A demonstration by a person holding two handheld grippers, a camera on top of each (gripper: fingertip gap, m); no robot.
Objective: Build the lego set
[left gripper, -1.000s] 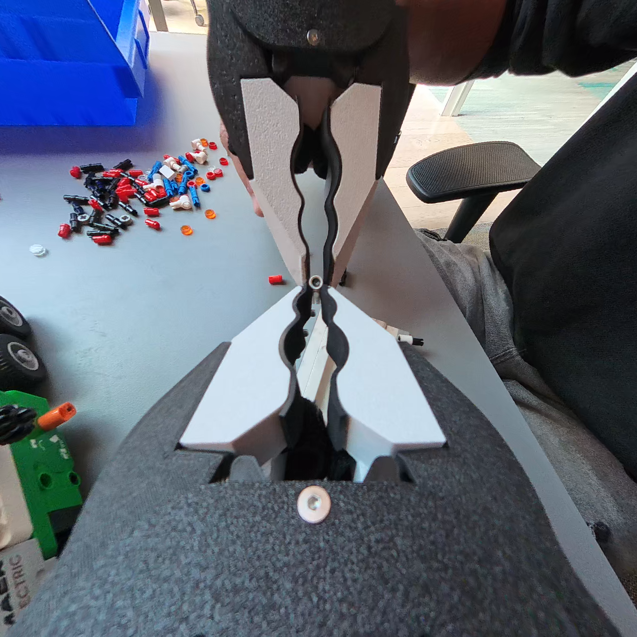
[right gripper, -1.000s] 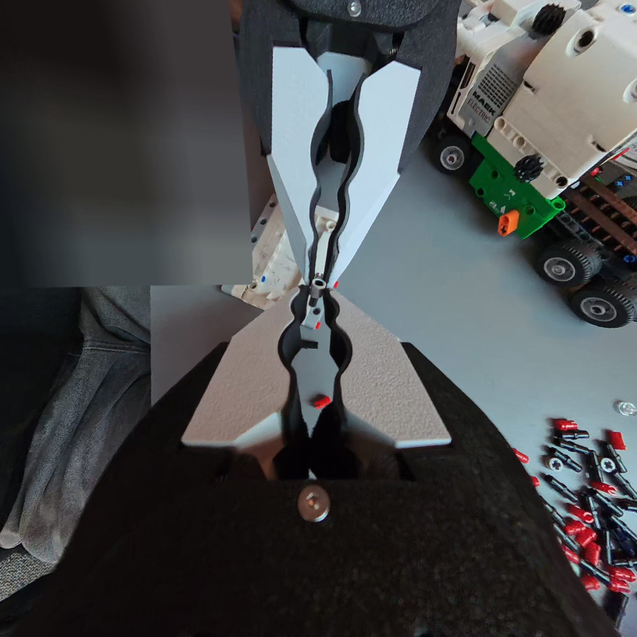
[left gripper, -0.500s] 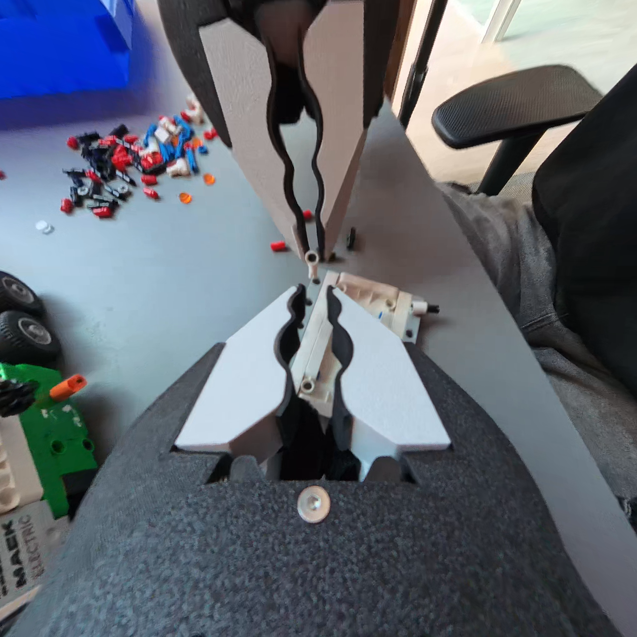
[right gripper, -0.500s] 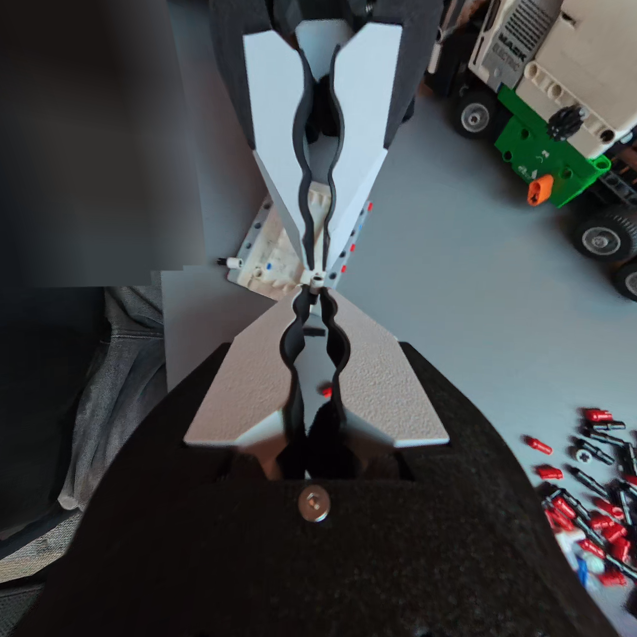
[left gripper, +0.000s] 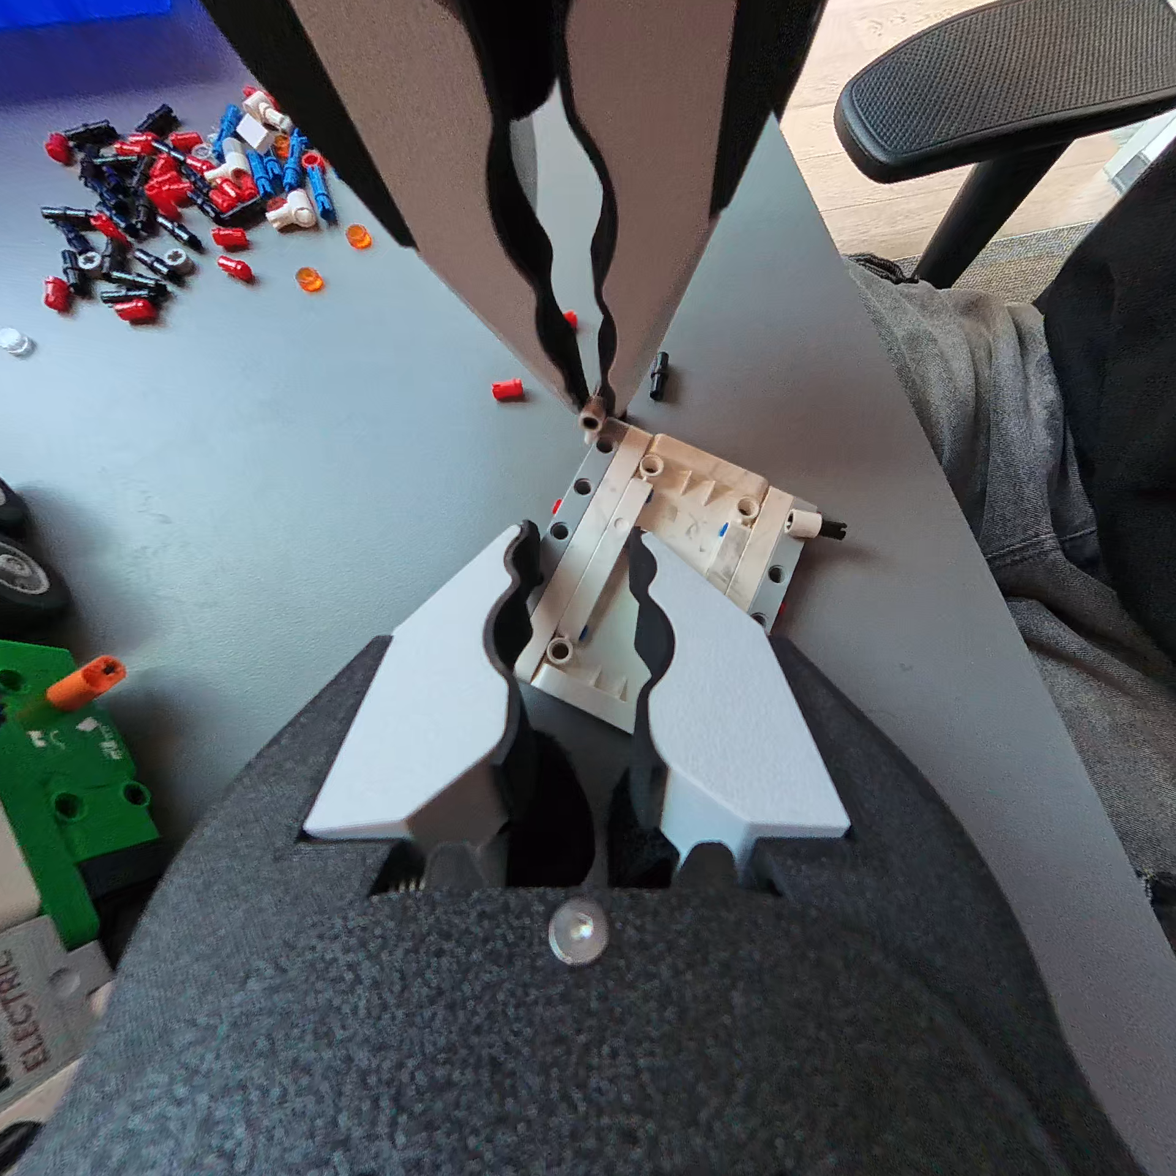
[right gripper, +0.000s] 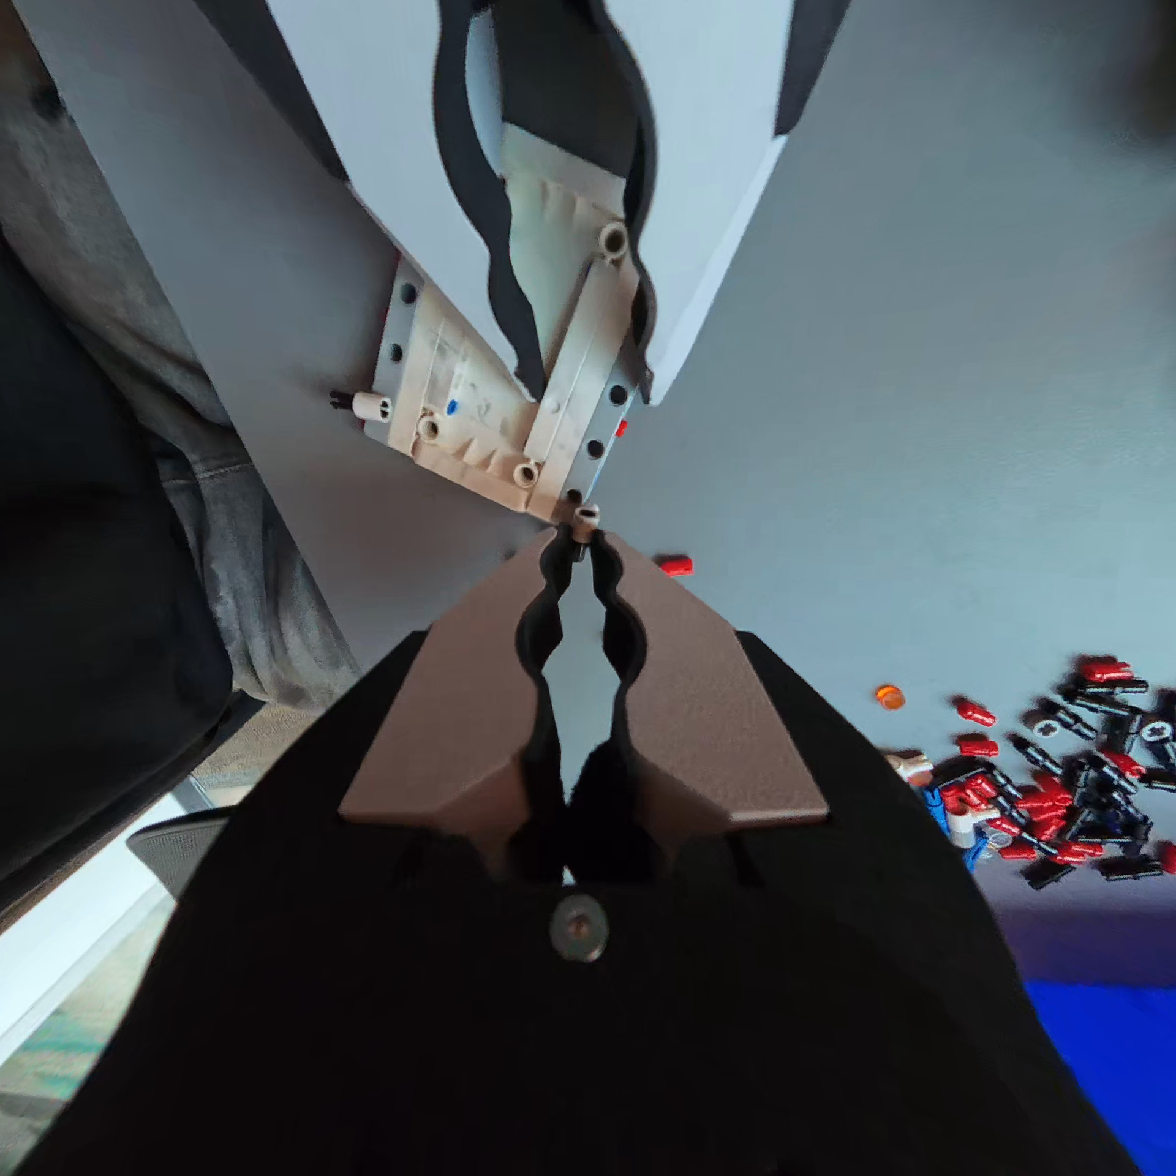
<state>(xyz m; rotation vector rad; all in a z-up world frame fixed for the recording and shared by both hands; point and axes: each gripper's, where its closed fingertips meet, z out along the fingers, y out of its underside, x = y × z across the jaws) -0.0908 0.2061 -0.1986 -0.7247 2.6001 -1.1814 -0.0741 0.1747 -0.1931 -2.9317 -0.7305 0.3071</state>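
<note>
A white and grey Lego panel (left gripper: 693, 503) lies near the table's right edge; it also shows in the right wrist view (right gripper: 458, 394). My left gripper (left gripper: 582, 541) is over it with its jaws partly apart, one on each side of the panel's long white beam and grey side beam; I see no squeeze on them. It shows at the top of the right wrist view (right gripper: 588, 388). My right gripper (right gripper: 580, 541) is shut on a small tan pin connector (right gripper: 584, 518) and holds it at the panel's far corner hole. Both show in the left wrist view: gripper (left gripper: 595, 398), connector (left gripper: 592, 420).
A pile of loose red, black and blue pins (left gripper: 172, 191) lies at the far left. A green and white truck (left gripper: 57, 763) stands at the near left. Single red (left gripper: 507, 389) and black (left gripper: 658, 375) pins lie by the panel. A person's lap and a chair armrest (left gripper: 1005, 83) are past the table's edge.
My left jaws have spread wider over both steps. The right gripper has carried the connector down to the panel's corner. The panel now shows flatter and closer.
</note>
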